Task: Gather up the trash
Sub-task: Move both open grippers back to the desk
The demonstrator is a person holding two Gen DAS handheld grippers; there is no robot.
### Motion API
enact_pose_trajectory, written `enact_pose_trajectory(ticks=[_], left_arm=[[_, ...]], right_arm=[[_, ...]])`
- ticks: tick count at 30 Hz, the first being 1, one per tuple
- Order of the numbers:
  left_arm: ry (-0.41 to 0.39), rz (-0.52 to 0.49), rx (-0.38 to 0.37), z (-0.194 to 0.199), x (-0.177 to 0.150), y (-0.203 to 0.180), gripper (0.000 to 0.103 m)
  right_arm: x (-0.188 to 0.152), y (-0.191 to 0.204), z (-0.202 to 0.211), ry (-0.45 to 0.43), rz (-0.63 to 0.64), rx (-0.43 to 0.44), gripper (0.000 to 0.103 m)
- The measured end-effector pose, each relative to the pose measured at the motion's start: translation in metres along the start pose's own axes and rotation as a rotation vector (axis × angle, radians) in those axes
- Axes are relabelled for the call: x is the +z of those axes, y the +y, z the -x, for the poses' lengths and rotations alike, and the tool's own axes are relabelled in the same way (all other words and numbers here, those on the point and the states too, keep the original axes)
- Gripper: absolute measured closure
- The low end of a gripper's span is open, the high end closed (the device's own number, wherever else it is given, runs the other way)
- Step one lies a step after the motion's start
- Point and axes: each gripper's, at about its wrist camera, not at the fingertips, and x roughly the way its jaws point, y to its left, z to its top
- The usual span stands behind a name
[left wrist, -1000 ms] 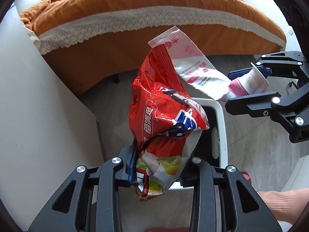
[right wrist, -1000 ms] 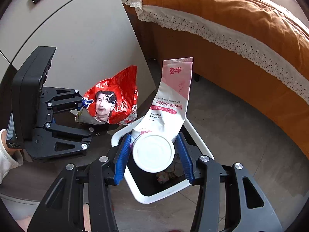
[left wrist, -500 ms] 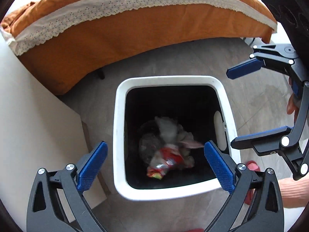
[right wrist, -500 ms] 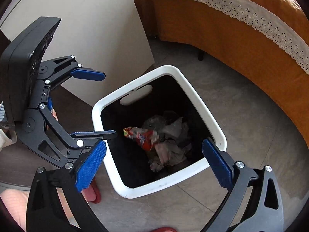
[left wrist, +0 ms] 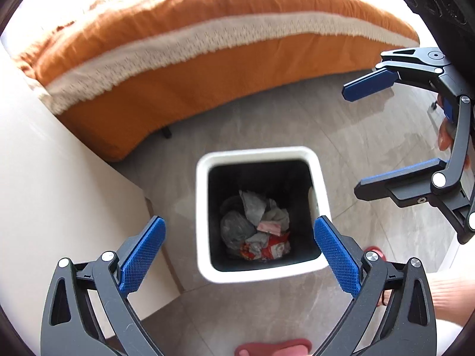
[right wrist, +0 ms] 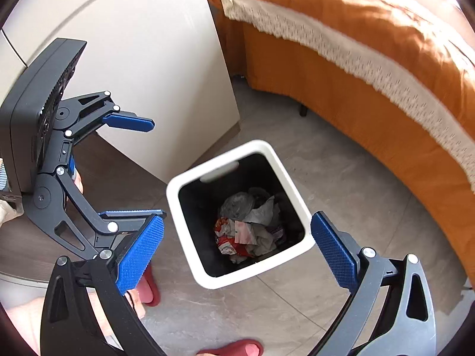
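A white trash bin (left wrist: 204, 207) with a black inside stands on the grey floor; it also shows in the right wrist view (right wrist: 178, 207). At its bottom lie the red snack bag (left wrist: 267, 249), the pink toothpaste tube (left wrist: 268, 227) and crumpled grey wrappers; the bag (right wrist: 227, 241) and the tube (right wrist: 243, 233) show in the right wrist view too. My left gripper (left wrist: 237, 255) is open and empty above the bin. My right gripper (right wrist: 237, 249) is open and empty above the bin. Each gripper shows in the other's view: right (left wrist: 365, 136), left (right wrist: 139, 169).
An orange bed with a lace-trimmed cover (left wrist: 207, 44) runs behind the bin. A white cabinet side (right wrist: 133, 59) stands to the bin's left. Red slippers (right wrist: 148, 290) and the person's feet are near the bottom edge.
Both grippers opened and dropped the snack bag and the toothpaste tube into the bin. Since then both have risen higher above the bin.
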Motion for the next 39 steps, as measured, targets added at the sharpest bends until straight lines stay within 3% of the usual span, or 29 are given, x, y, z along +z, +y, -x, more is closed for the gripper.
enact_pose_trajectory(ticks=[13,23,31,39], left_arm=[[-0.137,0.126,0.077,0.178,0.052,0.006,0.005],[-0.238,0.166,0.249,0.32,0.066,0.014,0.005],[-0.244,0.252,0.433,0.409,0.033,0.055,0.005],[-0.281,0.433,0.582,0.496,-0.035,0.123,0.005]], right_arm=[[0.063,0.061,0.165,-0.127,0.068,-0.002,0.004],[0.114,0.121,0.281,-0.299,0.13,0.017,0.004],[0.172,0.194,0.329,-0.408,0.242,0.142,0.004],[0.228,0.295,0.327,-0.44,0.383,0.272,0.004]])
